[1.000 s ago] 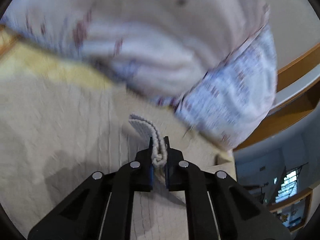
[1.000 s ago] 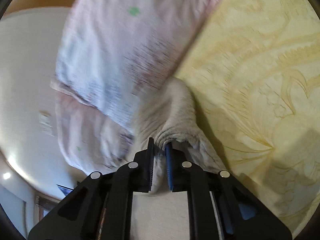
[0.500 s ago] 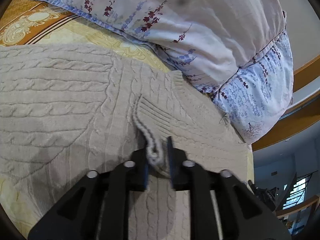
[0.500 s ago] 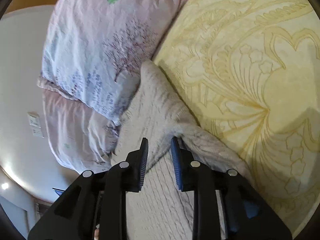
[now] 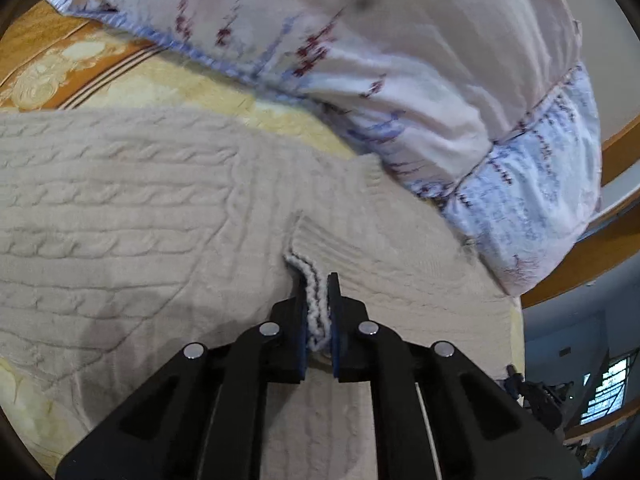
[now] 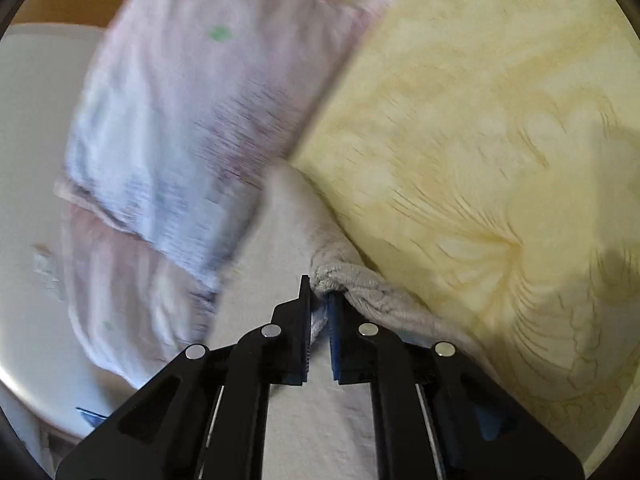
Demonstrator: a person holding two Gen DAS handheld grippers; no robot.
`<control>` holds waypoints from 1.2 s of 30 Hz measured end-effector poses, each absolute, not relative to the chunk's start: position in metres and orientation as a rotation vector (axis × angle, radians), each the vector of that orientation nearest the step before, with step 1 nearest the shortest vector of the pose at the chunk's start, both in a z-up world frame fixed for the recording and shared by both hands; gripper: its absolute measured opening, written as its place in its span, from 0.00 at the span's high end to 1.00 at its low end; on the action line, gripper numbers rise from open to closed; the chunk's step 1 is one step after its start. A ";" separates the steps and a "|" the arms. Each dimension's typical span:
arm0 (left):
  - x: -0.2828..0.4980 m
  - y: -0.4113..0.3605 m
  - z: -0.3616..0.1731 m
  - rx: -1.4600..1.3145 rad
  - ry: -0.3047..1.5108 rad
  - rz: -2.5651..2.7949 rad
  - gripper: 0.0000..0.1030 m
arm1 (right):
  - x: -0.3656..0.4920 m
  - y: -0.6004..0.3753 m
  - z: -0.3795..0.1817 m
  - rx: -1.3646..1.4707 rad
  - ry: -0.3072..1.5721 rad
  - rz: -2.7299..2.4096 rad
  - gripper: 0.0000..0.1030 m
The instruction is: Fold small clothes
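Sweater (image 5: 132,216), cream and cable-knit, lies spread on the yellow bedspread (image 6: 500,128), its far edge just short of the floral pillows (image 5: 400,60) at the head of the bed. The left gripper (image 5: 317,300) is clamped on the ribbed edge (image 5: 312,300) of a sleeve or hem that is folded in over the body of the knit. The right gripper (image 6: 320,304) pinches a bunched fold of the same cream knit (image 6: 340,276) beside the pillows, at the side where the bedspread shows bare.

Main risk is the thin bite. Each claw holds only a narrow strip of loose, stretchy knit at the very pad tips, so a quick lift or a sideways tug could let the yarn slide out and drop the fold half-made. If the two hands pull unevenly, the body may drag across the bedspread and skew, since nothing pins it down. Carrying the fold toward the head of the bed could snag it on the pillow corner. The right view is blurred, so how many layers that claw holds cannot be told
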State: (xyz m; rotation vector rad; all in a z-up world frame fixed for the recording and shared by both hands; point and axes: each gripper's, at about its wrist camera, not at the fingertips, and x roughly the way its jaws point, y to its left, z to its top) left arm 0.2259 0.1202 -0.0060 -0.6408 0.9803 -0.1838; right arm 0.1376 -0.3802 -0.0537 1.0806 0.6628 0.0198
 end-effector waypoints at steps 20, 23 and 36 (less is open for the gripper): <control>0.080 0.294 0.033 -0.768 0.763 0.094 0.40 | 0.114 -0.304 -0.011 0.661 0.733 0.163 0.31; 0.070 0.326 0.020 -0.877 0.760 0.173 0.41 | 0.116 -0.293 -0.017 0.651 0.770 0.194 0.31; 0.071 0.386 -0.021 -1.287 0.636 0.245 0.73 | 0.111 -0.283 -0.018 0.620 0.780 0.217 0.28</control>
